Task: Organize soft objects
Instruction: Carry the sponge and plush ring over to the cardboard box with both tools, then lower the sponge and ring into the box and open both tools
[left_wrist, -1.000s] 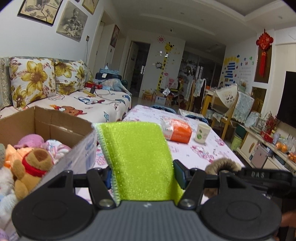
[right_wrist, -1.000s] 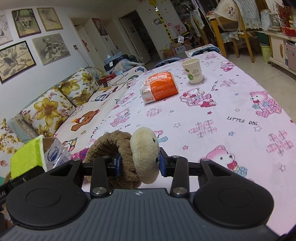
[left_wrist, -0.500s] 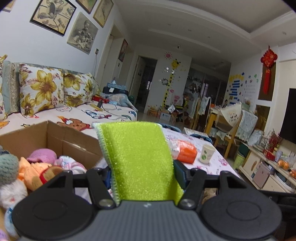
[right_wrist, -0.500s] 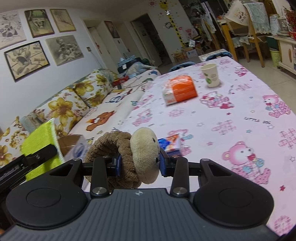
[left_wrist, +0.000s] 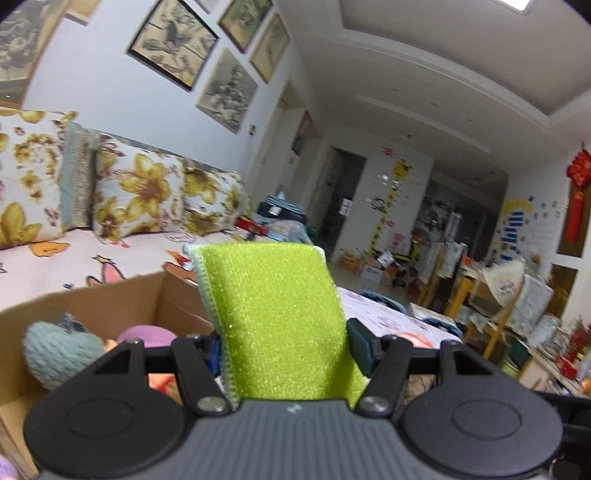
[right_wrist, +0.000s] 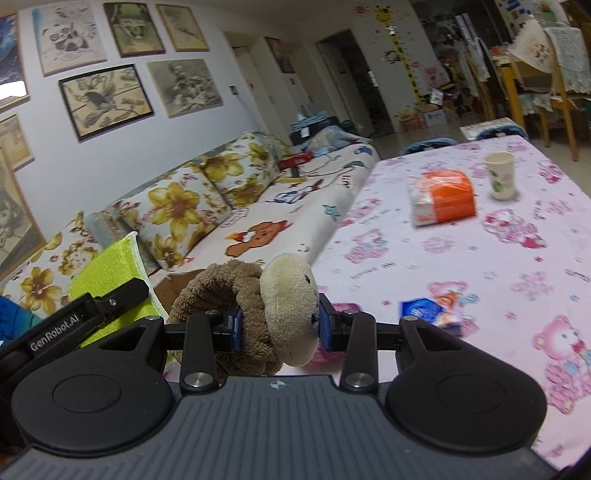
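My left gripper (left_wrist: 284, 341) is shut on a lime-green sponge cloth (left_wrist: 273, 314) that stands upright between its jaws, raised over the near corner of a cardboard box (left_wrist: 110, 302). Inside the box lie a teal knitted heart (left_wrist: 59, 349) and a pink soft toy (left_wrist: 147, 334). My right gripper (right_wrist: 279, 325) is shut on a brown plush monkey (right_wrist: 258, 299), its tan face turned to the right. In the right wrist view the left gripper with the green cloth (right_wrist: 107, 273) shows at the left edge.
A table with a pink bear-print cloth (right_wrist: 498, 258) carries an orange tissue pack (right_wrist: 443, 197), a paper cup (right_wrist: 500, 175) and a small blue packet (right_wrist: 432, 314). A sofa with yellow-flower cushions (left_wrist: 140, 195) runs behind the box. Chairs and clutter fill the far room.
Both grippers have risen and swung left toward the sofa and box, each keeping its load. The box's toys have sunk lower in the left wrist view.
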